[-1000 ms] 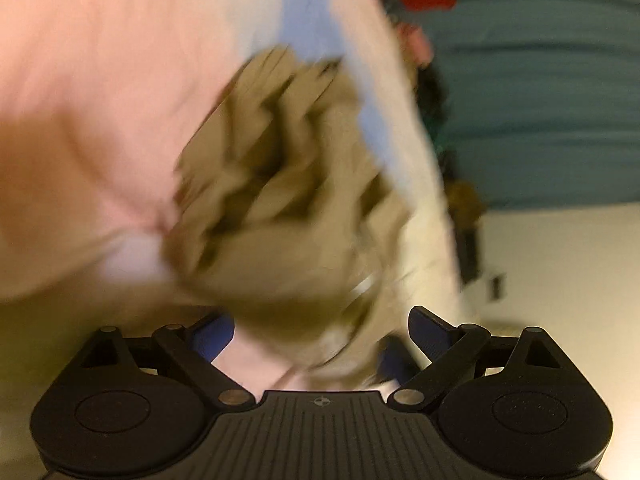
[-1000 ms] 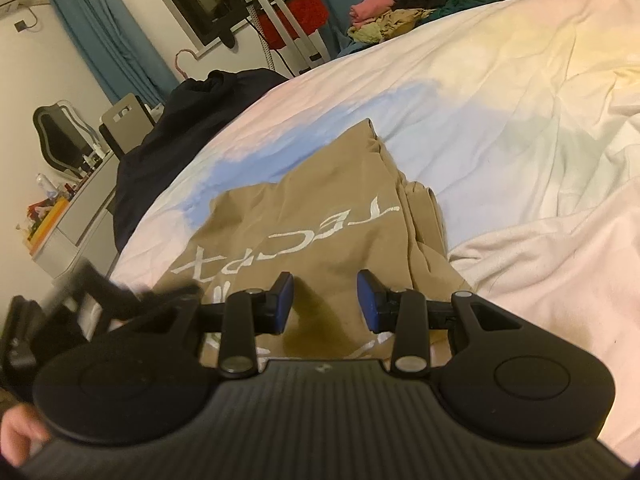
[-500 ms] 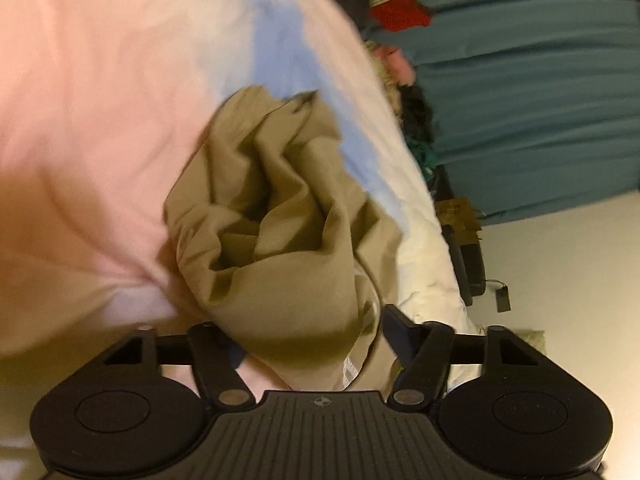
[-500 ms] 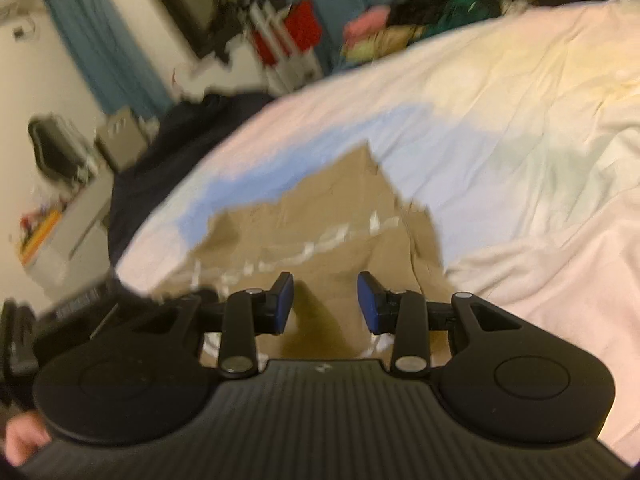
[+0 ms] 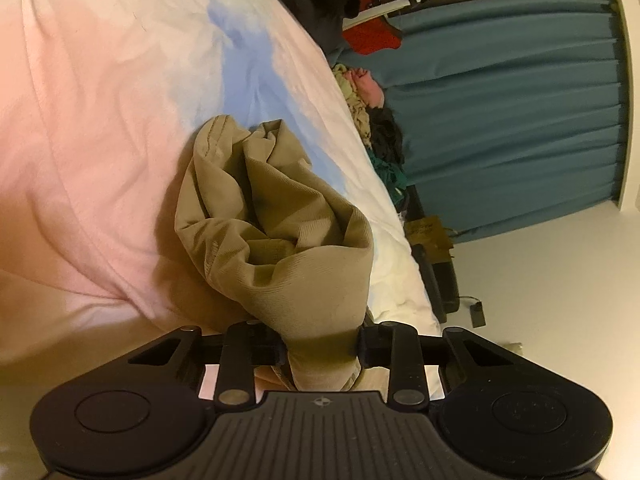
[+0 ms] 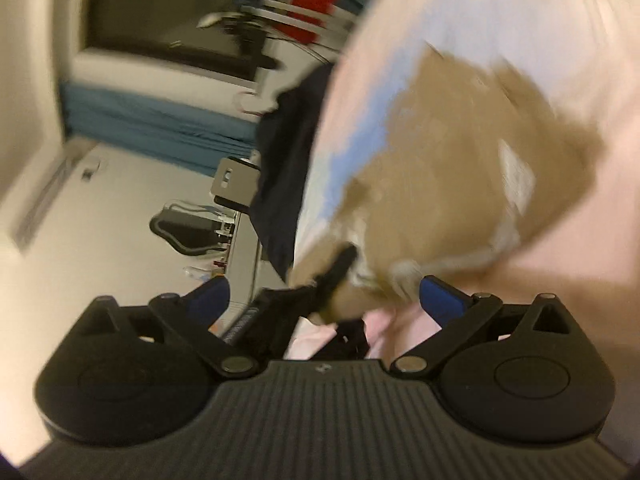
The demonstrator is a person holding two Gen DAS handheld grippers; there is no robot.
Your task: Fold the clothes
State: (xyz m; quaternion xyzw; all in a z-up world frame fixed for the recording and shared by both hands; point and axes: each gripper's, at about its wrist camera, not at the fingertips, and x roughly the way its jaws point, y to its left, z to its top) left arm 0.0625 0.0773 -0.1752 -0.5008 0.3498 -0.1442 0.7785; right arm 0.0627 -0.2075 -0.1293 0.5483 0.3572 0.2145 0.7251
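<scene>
A tan garment (image 5: 280, 232) lies bunched on the pink, blue and white bed cover (image 5: 100, 120). My left gripper (image 5: 320, 346) has a gathered fold of it between its fingers; the jaws are closing and the cloth fills the gap. In the blurred right wrist view the same tan garment (image 6: 460, 160), with pale lettering, spreads over the bed cover (image 6: 580, 20). My right gripper (image 6: 324, 300) is rolled over, its jaws opening wide, blue pads (image 6: 440, 300) far apart and pressing on nothing. A black part, apparently my left gripper (image 6: 336, 272), shows in the gap at the garment's edge.
A teal curtain (image 5: 500, 100) hangs beyond the bed. A heap of other clothes (image 5: 368, 108) lies at the bed's far edge, with something red (image 5: 372, 36) behind it. A dark garment (image 6: 288, 160) drapes over the bed's side near a desk chair (image 6: 188, 232).
The left jaws have narrowed onto the bunched tan fabric. The right gripper has rolled hard to one side and its jaws have swung from nearly closed to wide apart.
</scene>
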